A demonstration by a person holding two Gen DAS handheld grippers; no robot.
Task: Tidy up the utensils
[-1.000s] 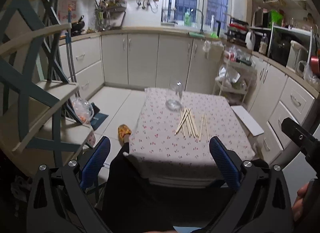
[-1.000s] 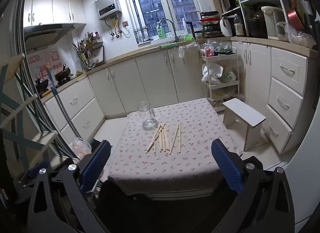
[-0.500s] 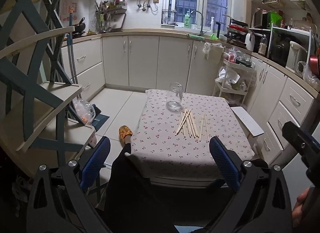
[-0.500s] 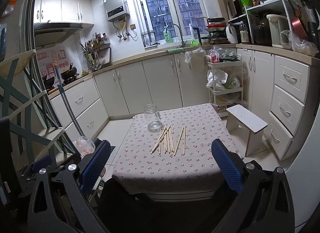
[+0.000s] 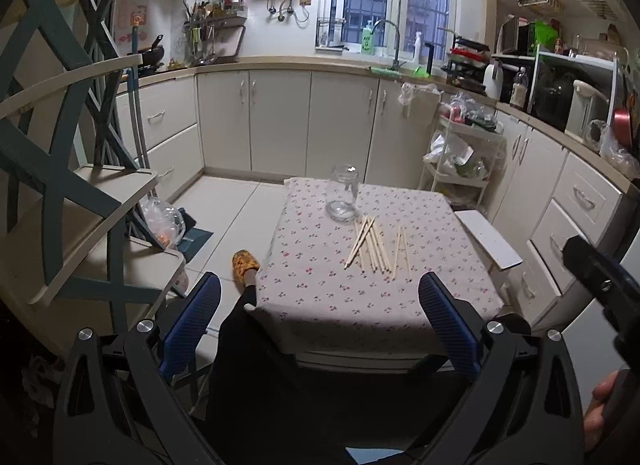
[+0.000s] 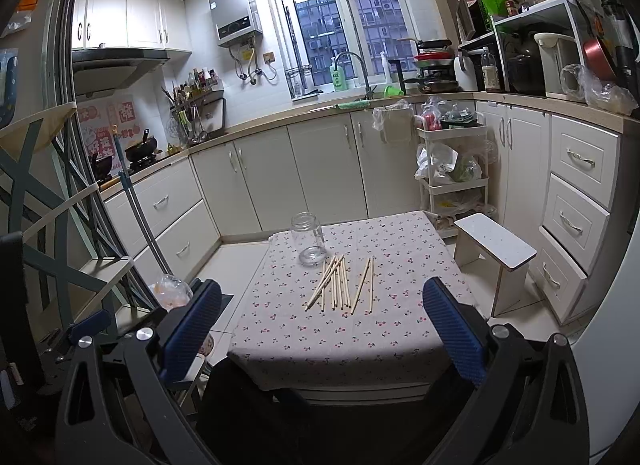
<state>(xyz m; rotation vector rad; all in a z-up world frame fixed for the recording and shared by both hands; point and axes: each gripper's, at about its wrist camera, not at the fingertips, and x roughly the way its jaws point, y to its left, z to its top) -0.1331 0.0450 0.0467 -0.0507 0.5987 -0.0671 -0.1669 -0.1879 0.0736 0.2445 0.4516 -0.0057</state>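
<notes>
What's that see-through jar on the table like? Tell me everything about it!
The glass jar is clear, looks like glass, and seems empty. It has a round body, a thick base and a narrower open mouth with no lid. It stands upright near the far edge of the flowery tablecloth. The wooden chopsticks lie loose just in front of it; whether their tips touch its base is too close to tell. No gripper holds it.

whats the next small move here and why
Probably bring the right tool forward and down toward the chopsticks. Both tools are open and empty, held back from the table; the left tool is no closer. The chopsticks lie loose on the cloth beside the upright empty glass jar, so nothing has been picked up yet.
</notes>
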